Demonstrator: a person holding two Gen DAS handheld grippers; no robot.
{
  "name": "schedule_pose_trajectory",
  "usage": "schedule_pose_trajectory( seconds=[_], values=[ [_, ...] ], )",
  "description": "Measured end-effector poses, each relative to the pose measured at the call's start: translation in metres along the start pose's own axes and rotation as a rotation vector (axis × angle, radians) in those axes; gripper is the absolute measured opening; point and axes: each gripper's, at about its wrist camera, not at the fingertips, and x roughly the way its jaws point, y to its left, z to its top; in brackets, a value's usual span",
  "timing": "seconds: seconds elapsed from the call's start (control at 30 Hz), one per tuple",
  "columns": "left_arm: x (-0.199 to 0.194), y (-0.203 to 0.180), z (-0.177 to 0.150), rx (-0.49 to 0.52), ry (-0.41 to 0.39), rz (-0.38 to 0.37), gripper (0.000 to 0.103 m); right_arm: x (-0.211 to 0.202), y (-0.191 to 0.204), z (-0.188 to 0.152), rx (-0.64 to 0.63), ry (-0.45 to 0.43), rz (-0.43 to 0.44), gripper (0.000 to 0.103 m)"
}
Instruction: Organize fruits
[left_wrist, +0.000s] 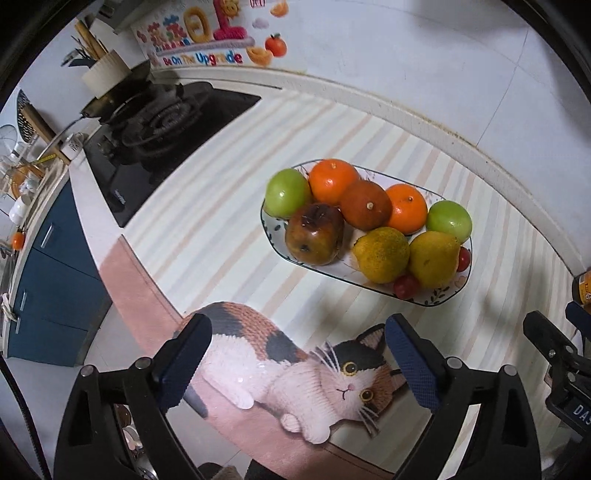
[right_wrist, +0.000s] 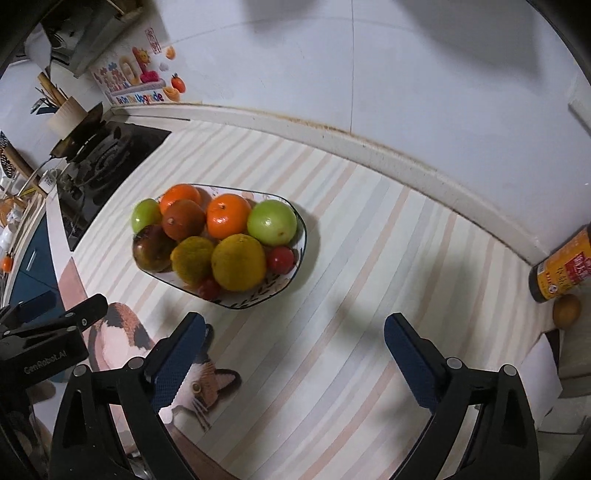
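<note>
- Our left gripper (left_wrist: 297, 336) has its 2 dark blue textured fingers (left_wrist: 184, 360) spread wide, with nothing between them; they hang above the calico cat picture (left_wrist: 295, 365) printed on the pink end of the mat.
- Our right gripper (right_wrist: 293, 334) is likewise spread wide and holds nothing; beneath its fingers (right_wrist: 408, 356) lies the pale striped counter mat (right_wrist: 369, 258).
- The white oval ceramic plate with a dark rim and leaf pattern (left_wrist: 439, 295) sits ahead of our left fingers, slightly toward the right finger, well apart from the tips.
- From the right wrist view, the same plate (right_wrist: 258, 299) lies ahead of and beyond the left finger.
- On the plate we see 2 green round fruits (left_wrist: 288, 192), one at each end of the back row, and 2 bright orange mandarins (left_wrist: 332, 181) with a darker red-brown orange (left_wrist: 365, 204) between them.
- Nearer our fingers lie a bruised brown-red apple (left_wrist: 314, 234), 2 yellow-green rough-skinned citrus fruits (left_wrist: 382, 254) side by side, and 2 small red cherry tomatoes (left_wrist: 405, 286) tucked against the plate's rim.
- All the fruits touch their neighbours in a tight heap.
- Beyond our left finger in the left wrist view sits a black glass gas hob (left_wrist: 155, 136) with a dark pan on it.
- Off past our right finger in the right wrist view, a dark bottle with a yellow-orange label (right_wrist: 563, 271) lies near the wall, with a small round yellow-brown fruit (right_wrist: 567, 310) just beside it.
</note>
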Motion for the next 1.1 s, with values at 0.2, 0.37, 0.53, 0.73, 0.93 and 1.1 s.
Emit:
schedule_pose_trajectory(
  seconds=[0.2,0.37,0.53,0.73,0.93,1.1],
  values=[
    [-0.035,0.006,-0.011,-0.007,-0.057,-0.032,0.096,-0.039,0.006,-0.01,0.008,-0.051,-0.012,0.1],
    [-0.075,0.015,-0.027,0.0,-0.129,-0.026,0.096,-0.086,0.012,-0.029,0.027,-0.096,-0.018,0.1],
    [-0.123,0.025,-0.051,0.037,-0.197,-0.053,0.096,-0.145,0.019,-0.056,0.042,-0.158,-0.025,0.1],
    [-0.177,0.038,-0.08,0.068,-0.268,-0.091,0.096,-0.217,0.029,-0.091,0.043,-0.243,-0.059,0.1],
    [-0.224,0.046,-0.1,0.078,-0.328,-0.11,0.096,-0.272,0.036,-0.116,0.032,-0.302,-0.054,0.1],
    [-0.249,0.045,-0.117,0.089,-0.348,-0.129,0.096,-0.304,0.039,-0.131,0.022,-0.329,-0.042,0.1]
  ],
)
